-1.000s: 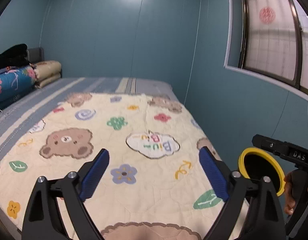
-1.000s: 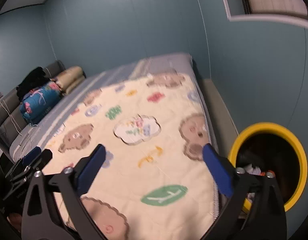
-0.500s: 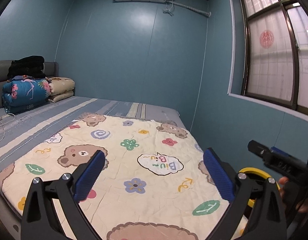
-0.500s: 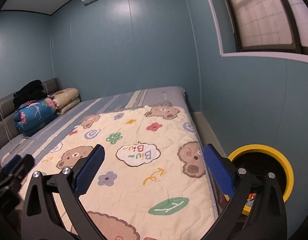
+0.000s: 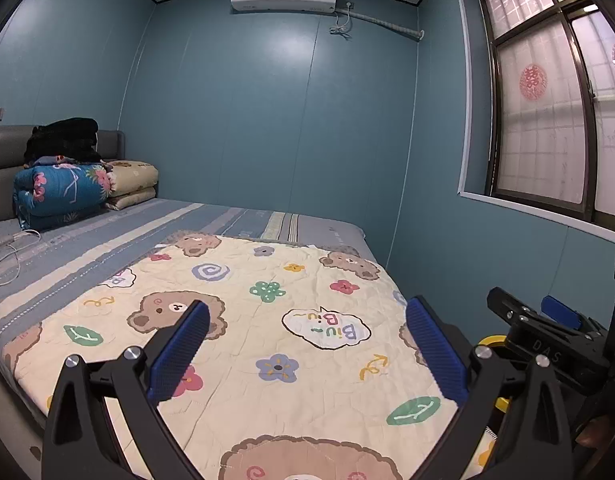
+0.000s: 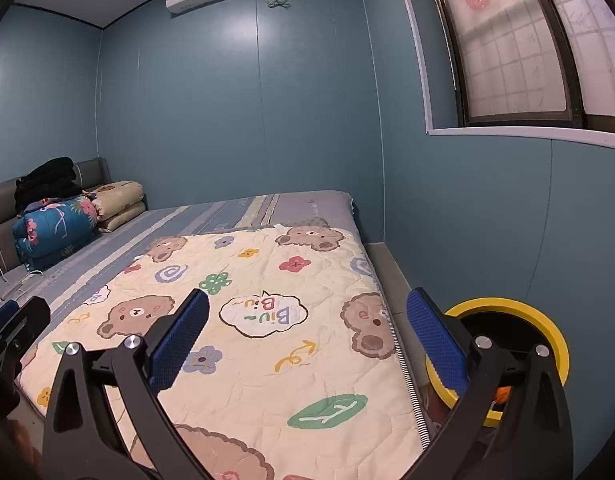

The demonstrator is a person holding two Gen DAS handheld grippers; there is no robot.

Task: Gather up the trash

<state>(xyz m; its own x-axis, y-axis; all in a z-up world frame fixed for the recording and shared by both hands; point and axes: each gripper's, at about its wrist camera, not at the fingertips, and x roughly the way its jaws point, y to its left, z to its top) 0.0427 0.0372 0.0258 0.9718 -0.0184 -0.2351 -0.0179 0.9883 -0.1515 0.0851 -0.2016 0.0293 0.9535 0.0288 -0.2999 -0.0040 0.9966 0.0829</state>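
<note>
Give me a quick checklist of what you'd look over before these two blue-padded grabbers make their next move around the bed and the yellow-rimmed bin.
1. Left gripper open and holding nothing: ok.
2. Right gripper open and holding nothing: ok.
3. Round yellow-rimmed black trash bin in view on the floor beside the bed, mouth uncovered: ok.
4. Trash to pick up on the cream bear-print quilt: not ok, none shows on it.
5. White cable on the blue striped sheet away from both grippers: ok.
6. Floor at the near side of the bed checked for trash: cannot tell, it is hidden behind the grippers.
</note>
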